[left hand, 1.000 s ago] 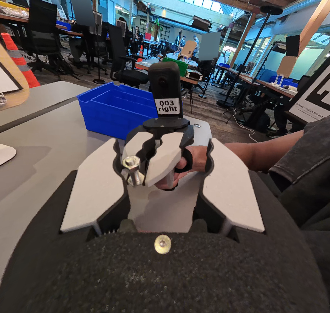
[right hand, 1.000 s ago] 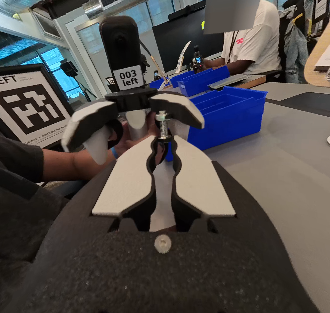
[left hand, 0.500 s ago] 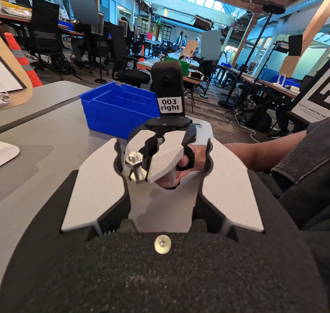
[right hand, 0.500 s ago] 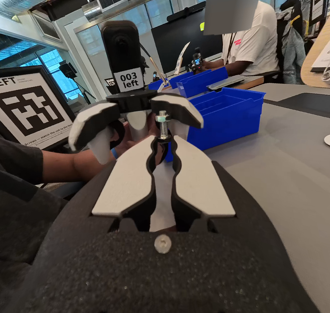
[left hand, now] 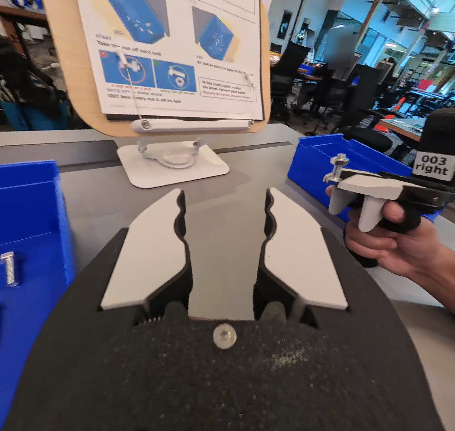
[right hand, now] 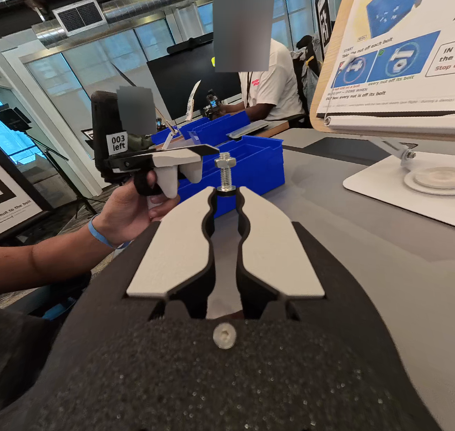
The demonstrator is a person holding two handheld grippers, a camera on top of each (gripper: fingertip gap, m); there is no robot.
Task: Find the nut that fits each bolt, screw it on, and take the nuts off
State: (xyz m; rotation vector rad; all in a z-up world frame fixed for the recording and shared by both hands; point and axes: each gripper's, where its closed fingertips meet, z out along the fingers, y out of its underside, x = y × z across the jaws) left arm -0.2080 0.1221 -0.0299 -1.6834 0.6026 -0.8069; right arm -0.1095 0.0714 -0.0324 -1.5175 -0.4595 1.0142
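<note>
My right gripper (right hand: 226,193) is shut on the head of a silver bolt (right hand: 225,175). The bolt stands upright, with a hex nut (right hand: 224,160) at the top of its thread. The left wrist view shows the same bolt (left hand: 335,170) in the right gripper (left hand: 337,184) at the right. My left gripper (left hand: 224,197) is open and empty above the grey table (left hand: 221,234). In the right wrist view it (right hand: 197,157) hangs just left of the nut, not touching it. A loose bolt (left hand: 8,269) lies in the blue bin (left hand: 29,210) at the left.
A second blue bin (left hand: 317,158) stands at the right, behind the right gripper. An instruction board on a white stand (left hand: 172,165) rises at the back of the table; it also shows in the right wrist view (right hand: 394,188). A person sits at a far desk (right hand: 270,92).
My left gripper has swung from facing the right gripper to facing the board, still open. The right gripper turned the same way, still holding the bolt upright.
</note>
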